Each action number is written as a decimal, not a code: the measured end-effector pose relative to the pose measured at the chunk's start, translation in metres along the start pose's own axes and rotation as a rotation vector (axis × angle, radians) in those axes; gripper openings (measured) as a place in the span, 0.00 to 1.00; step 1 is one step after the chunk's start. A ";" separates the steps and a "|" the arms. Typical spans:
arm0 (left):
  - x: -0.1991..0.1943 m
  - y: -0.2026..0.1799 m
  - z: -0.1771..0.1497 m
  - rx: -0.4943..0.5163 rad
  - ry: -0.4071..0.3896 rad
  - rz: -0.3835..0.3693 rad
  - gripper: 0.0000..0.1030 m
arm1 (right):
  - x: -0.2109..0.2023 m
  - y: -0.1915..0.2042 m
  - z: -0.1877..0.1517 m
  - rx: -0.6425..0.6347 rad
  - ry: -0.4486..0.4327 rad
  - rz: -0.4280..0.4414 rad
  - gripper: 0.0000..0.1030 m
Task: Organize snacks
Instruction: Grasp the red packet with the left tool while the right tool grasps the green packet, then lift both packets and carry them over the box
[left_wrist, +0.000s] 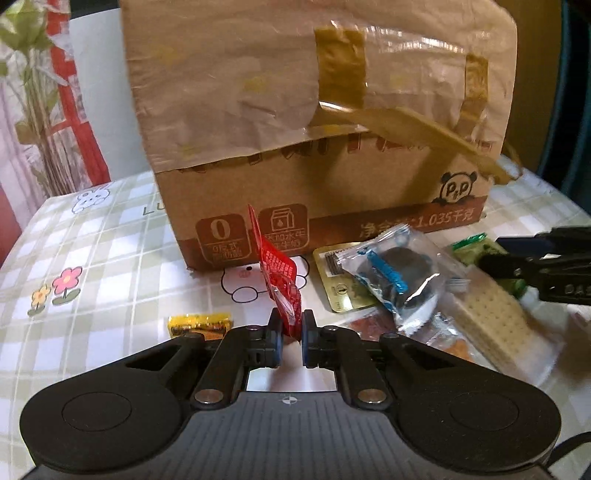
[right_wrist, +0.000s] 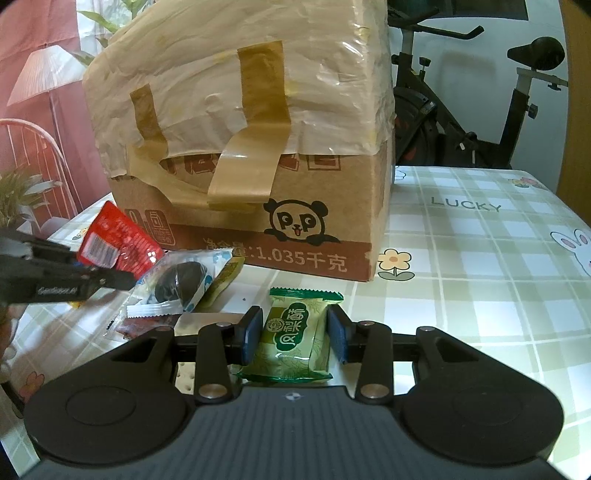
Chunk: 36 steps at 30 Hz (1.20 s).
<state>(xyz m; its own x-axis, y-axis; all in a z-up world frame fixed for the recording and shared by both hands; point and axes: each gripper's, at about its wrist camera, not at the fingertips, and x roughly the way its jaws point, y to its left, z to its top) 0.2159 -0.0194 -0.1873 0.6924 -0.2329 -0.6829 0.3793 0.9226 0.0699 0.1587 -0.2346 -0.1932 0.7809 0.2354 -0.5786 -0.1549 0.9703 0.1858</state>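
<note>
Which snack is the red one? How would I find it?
Find the big cardboard box with the panda on the checked tablecloth. In front of it, the left gripper pinches the red packet between its fingers, holding it upright. It is the only red wrapper; the pile beside it is clear, gold and green.

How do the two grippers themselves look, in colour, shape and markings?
Both the left gripper and the right gripper are matte black, with two round lobes, a ribbed grey centre plate bearing a small crosshair mark, silver pivot pins and linkage bars. The fingertips carry blue pads. White lettering runs along the left gripper's side, too blurred to read.
</note>
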 end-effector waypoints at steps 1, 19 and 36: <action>-0.005 0.001 -0.001 -0.021 -0.011 0.000 0.10 | 0.000 0.000 0.000 0.000 0.000 0.000 0.40; -0.067 -0.008 -0.017 -0.184 -0.139 0.022 0.10 | -0.004 -0.002 0.000 0.019 -0.015 0.027 0.40; -0.093 -0.014 -0.020 -0.195 -0.193 0.000 0.10 | -0.038 0.013 -0.001 -0.021 -0.104 0.047 0.40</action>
<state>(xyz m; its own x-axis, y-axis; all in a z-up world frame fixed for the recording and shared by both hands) 0.1345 -0.0044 -0.1394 0.8038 -0.2701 -0.5300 0.2668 0.9600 -0.0847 0.1262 -0.2304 -0.1697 0.8306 0.2749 -0.4843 -0.2050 0.9595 0.1932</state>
